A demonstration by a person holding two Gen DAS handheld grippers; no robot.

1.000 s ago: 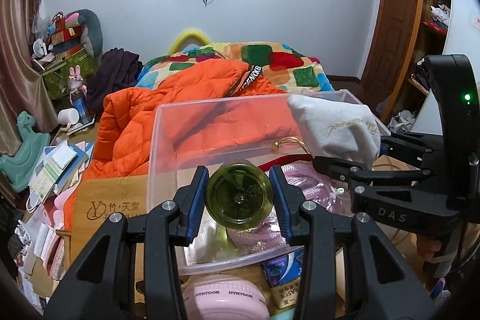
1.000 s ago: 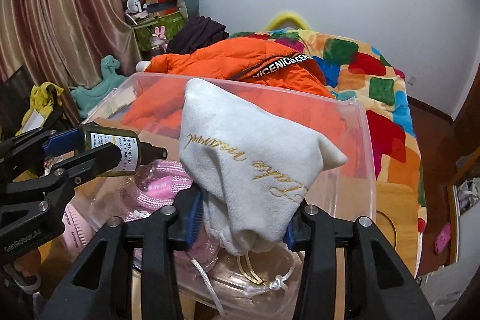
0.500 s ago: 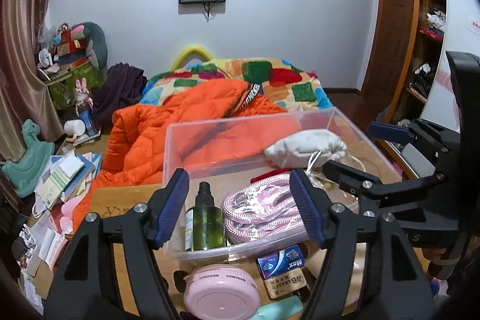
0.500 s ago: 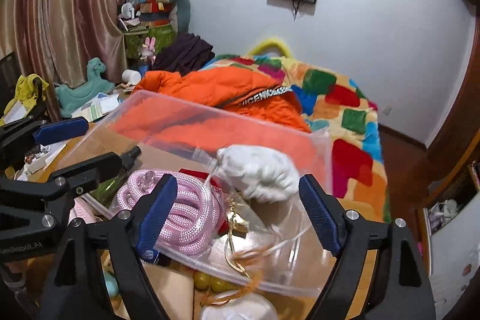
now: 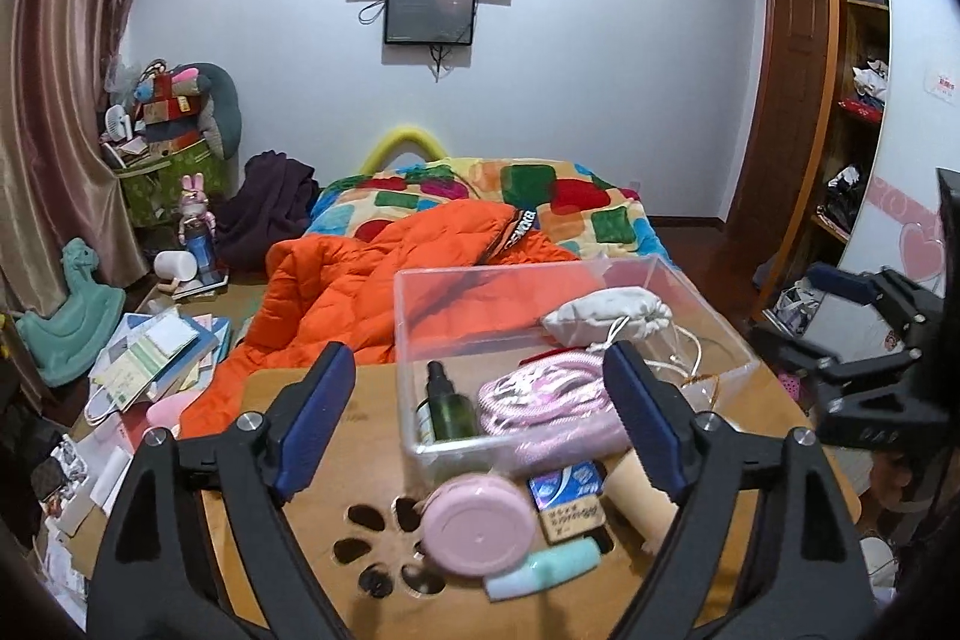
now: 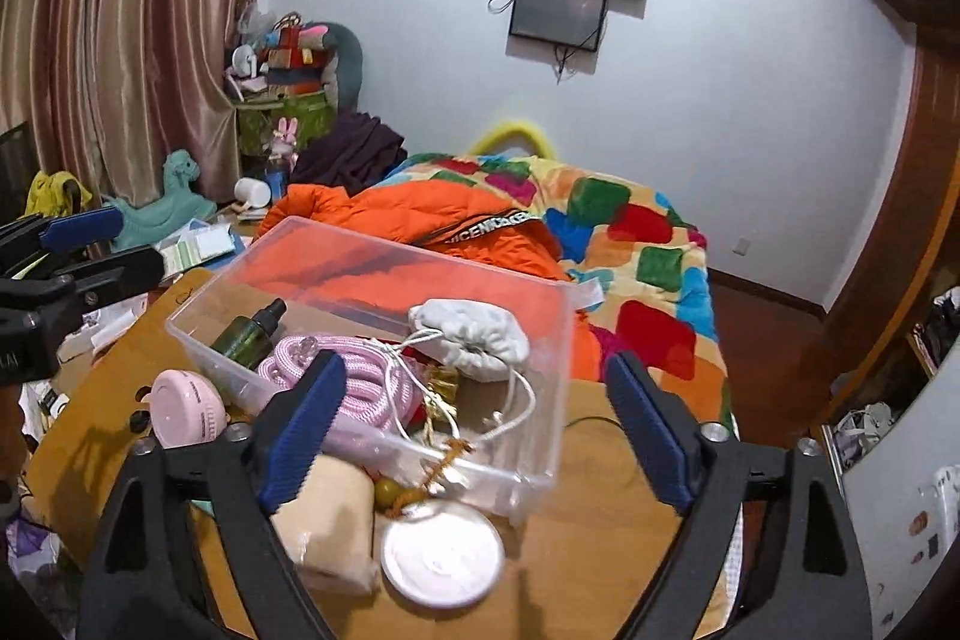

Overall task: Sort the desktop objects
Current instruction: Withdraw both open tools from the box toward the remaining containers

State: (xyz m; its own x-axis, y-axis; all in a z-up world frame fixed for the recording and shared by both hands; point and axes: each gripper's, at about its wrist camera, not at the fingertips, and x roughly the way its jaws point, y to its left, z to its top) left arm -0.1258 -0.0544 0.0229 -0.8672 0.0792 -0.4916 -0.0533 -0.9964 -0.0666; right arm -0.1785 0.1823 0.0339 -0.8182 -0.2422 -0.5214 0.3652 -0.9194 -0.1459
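- Here, one bed (image 5: 540,196) with a patchwork quilt fills the middle of both views, one orange jacket (image 5: 384,280) heaped on its near end.
- One wooden surface (image 5: 354,460) takes the lower centre, its near part pierced by a ring of dark holes.
- One clear plastic bin (image 5: 420,292) sits at the surface's far edge, at frame centre, partly screening the jacket behind it.
- Two tools are in view: the left tool (image 5: 474,424) at the bottom of the left wrist view, the right tool (image 6: 480,424) at the bottom of the right wrist view. The jaws of both are opening, wide apart, with nothing gripped between them.
- Inside the bin lie one pink coiled rope (image 5: 540,400) at its near side, one white drawstring pouch (image 5: 600,316) toward its far right and one green spray bottle (image 5: 447,409) at its near left, lying flat.
- In front of the bin, lower centre: one round pink case (image 5: 477,526), one beige roll (image 6: 330,520), one round white lid (image 6: 444,556), one blue packet (image 5: 564,481) and one mint tube (image 5: 543,568).
- The blue pads (image 5: 312,424) cover parts of the rope and the roll.
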